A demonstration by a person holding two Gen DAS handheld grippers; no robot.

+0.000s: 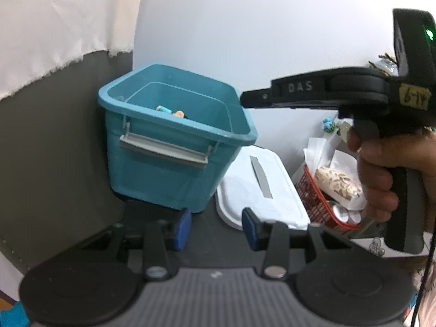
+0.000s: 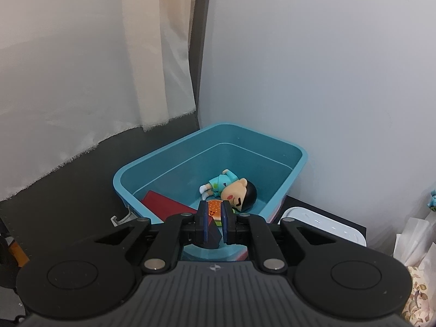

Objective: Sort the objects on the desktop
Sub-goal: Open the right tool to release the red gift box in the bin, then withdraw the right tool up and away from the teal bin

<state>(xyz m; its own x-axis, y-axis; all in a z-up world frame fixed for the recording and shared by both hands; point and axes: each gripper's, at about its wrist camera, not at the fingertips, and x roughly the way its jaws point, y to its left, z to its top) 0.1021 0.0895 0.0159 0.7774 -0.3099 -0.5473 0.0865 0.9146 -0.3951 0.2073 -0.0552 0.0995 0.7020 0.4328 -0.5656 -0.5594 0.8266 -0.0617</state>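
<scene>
Low centre of the right wrist view, the right tongs (image 2: 214,224) are clamped on a burger toy (image 2: 214,212) above the bin (image 2: 297,160). Lower inside the rim, then release beside the doll (image 2: 237,192). The left tongs (image 1: 215,227) stand apart, empty.

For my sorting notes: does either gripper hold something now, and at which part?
The right gripper holds a small burger toy by its two sides, over the blue bin. The left gripper holds nothing.
</scene>
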